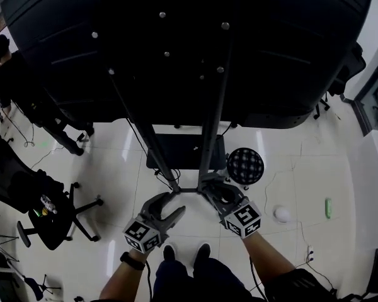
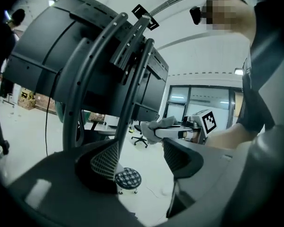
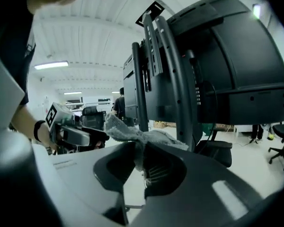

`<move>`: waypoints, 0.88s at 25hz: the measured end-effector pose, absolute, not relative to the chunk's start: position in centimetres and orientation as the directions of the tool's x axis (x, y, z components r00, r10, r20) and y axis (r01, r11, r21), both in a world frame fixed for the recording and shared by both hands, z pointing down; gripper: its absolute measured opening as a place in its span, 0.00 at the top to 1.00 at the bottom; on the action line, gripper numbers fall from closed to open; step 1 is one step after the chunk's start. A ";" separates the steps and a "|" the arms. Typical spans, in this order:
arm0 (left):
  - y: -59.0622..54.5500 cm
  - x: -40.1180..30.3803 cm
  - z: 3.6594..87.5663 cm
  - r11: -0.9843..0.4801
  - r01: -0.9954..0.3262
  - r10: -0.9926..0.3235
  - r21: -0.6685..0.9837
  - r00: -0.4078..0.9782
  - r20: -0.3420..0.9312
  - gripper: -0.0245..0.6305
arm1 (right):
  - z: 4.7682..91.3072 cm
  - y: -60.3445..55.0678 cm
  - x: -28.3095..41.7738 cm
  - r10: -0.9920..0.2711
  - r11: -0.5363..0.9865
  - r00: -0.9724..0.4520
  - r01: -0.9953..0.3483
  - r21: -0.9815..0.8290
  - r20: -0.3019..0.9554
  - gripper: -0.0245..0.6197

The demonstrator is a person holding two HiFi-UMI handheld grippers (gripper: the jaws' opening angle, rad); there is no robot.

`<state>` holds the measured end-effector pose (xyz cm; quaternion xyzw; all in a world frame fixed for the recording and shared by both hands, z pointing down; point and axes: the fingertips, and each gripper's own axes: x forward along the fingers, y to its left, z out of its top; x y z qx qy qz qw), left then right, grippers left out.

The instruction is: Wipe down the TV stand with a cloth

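Overhead, the left tool (image 1: 170,205) and right tool (image 1: 211,187) sit at 6 o'clock by the TV stand (image 1: 209,124) uprights. The floor (image 1: 283,168) is glossy white, with a stool (image 1: 245,166) at the right tool's 2 o'clock. Left gripper view: jaws apart, empty. Right gripper view: jaws clamped on the cloth (image 3: 151,137). It should be pressed flat and stroked along one upright.

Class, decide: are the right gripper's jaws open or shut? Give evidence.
Shut on the cloth: the right gripper pinches the bunched grey fabric between its jaws.
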<state>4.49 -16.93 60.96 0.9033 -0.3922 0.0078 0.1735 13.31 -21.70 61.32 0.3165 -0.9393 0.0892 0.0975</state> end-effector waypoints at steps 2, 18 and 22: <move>-15.8 4.1 59.2 -0.640 -0.709 -0.707 0.297 0.694 0.132 0.48 | 58.7 -20.4 13.5 -0.570 0.791 -0.798 -0.598 -0.133 0.196 0.89; -4.8 -2.1 50.7 -0.753 -0.616 -0.623 0.233 0.781 0.052 0.48 | 49.7 -6.0 7.6 -0.603 0.789 -0.788 -0.612 -0.059 0.123 0.89; -1.4 -4.4 50.3 -0.765 -0.601 -0.608 0.232 0.793 0.050 0.48 | 48.1 -2.3 6.2 -0.634 0.766 -0.766 -0.641 -0.048 0.110 0.89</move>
